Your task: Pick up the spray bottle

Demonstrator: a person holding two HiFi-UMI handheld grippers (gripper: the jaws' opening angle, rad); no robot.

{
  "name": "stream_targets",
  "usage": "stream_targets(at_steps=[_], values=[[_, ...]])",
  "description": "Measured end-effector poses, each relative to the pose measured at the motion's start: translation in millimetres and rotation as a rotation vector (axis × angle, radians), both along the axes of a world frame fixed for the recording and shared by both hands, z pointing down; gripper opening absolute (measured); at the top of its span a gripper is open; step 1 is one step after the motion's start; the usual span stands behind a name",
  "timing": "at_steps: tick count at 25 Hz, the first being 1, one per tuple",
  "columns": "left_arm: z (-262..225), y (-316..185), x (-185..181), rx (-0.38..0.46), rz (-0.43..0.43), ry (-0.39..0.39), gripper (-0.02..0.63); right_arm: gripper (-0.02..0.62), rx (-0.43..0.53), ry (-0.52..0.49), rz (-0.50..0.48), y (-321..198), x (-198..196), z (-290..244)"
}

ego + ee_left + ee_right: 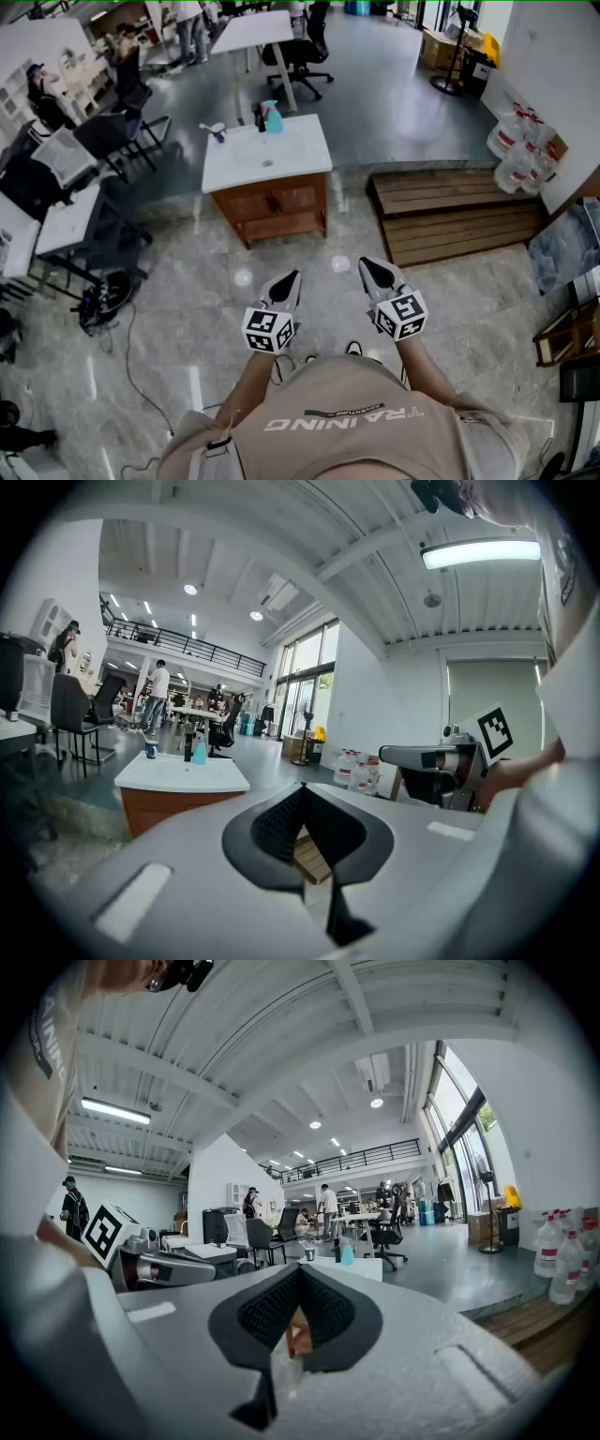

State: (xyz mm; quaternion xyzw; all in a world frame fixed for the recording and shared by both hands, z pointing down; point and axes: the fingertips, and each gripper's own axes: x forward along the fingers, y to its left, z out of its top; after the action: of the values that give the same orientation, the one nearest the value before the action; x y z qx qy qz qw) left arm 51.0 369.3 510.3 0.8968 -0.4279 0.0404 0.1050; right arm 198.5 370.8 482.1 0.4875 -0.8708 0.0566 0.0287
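The spray bottle, pale blue with a dark trigger head, stands upright at the back edge of a white sink top on a wooden cabinet, well ahead of both grippers. It is small in the left gripper view and in the right gripper view. My left gripper and right gripper are held side by side over the floor, well short of the cabinet. Both point roughly level toward it. Each has its jaws shut with nothing between them, as seen at the left gripper and the right gripper.
A dark bottle stands next to the spray bottle and a cup sits at the sink top's left corner. A low wooden platform lies to the right, with water jugs beyond. Desks, chairs and floor cables fill the left.
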Motion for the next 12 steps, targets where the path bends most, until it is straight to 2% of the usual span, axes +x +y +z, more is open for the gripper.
stream_targets(at_steps=[7, 12], values=[[10.3, 20.0, -19.9, -0.014, 0.015, -0.008, 0.014, 0.002, 0.005, 0.019, 0.018, 16.3, -13.5, 7.9], [25.7, 34.0, -42.6, -0.051, -0.026, 0.006, 0.014, 0.002, -0.028, 0.025, 0.004, 28.1, -29.5, 22.4]])
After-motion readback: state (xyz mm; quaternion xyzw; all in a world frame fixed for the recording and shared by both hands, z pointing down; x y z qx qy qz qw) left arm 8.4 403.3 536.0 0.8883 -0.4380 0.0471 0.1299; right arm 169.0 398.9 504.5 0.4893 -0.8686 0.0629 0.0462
